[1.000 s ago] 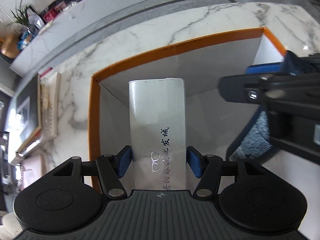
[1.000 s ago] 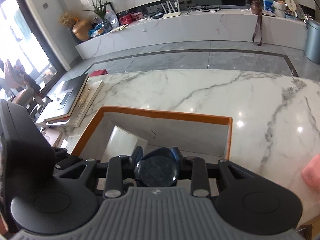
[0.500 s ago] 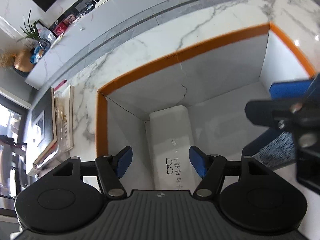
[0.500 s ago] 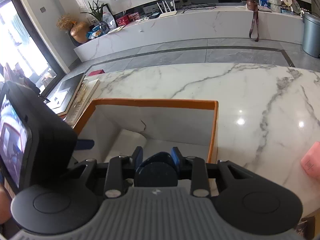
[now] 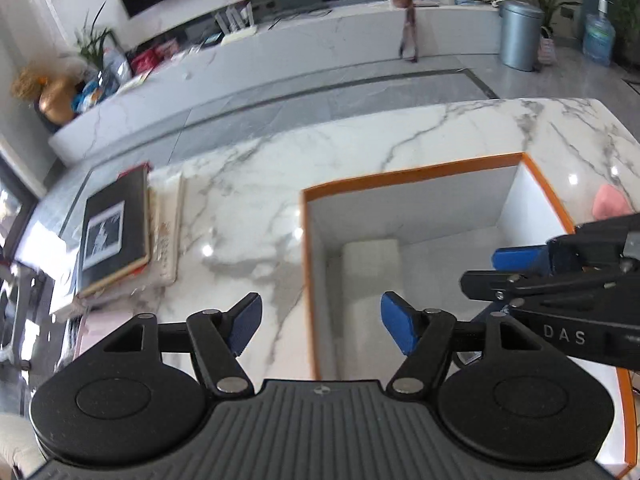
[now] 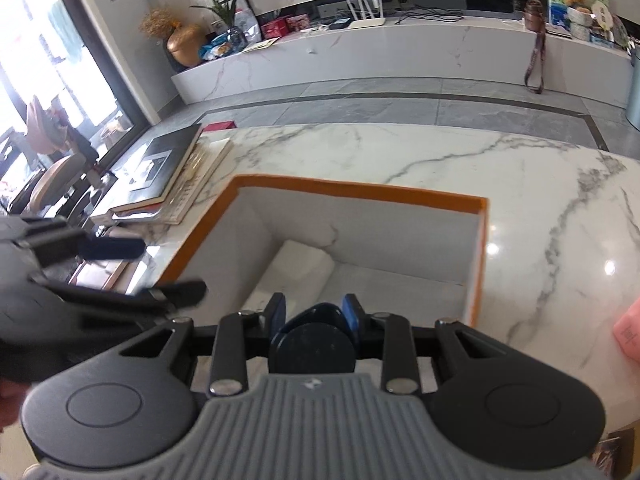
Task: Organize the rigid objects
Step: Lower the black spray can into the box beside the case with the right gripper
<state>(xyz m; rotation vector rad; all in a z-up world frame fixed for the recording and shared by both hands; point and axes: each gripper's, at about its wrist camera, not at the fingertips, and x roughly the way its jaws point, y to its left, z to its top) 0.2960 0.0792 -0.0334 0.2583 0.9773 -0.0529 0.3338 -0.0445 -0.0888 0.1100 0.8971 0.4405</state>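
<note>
A white box with an orange rim (image 5: 404, 174) (image 6: 360, 190) stands open on the marble table. A white glasses case (image 5: 370, 272) (image 6: 292, 276) lies on its floor at the left side. My left gripper (image 5: 320, 320) hangs above the box's left wall; its jaws are opening and nothing is between them. My right gripper (image 6: 314, 314) is shut on a dark blue rounded case (image 6: 312, 338) and hovers over the box's near edge. In the left wrist view the right gripper (image 5: 494, 270) reaches in from the right, over the box.
A stack of books (image 5: 114, 236) (image 6: 168, 164) lies on the table left of the box. A pink object (image 5: 610, 206) (image 6: 628, 332) sits on the marble to the box's right. Beyond the table's far edge are grey floor and a long white counter.
My left gripper has let go of the white case, which now lies in the box, and has risen and drawn back to the left. The right gripper with the dark case shifted slightly over the box.
</note>
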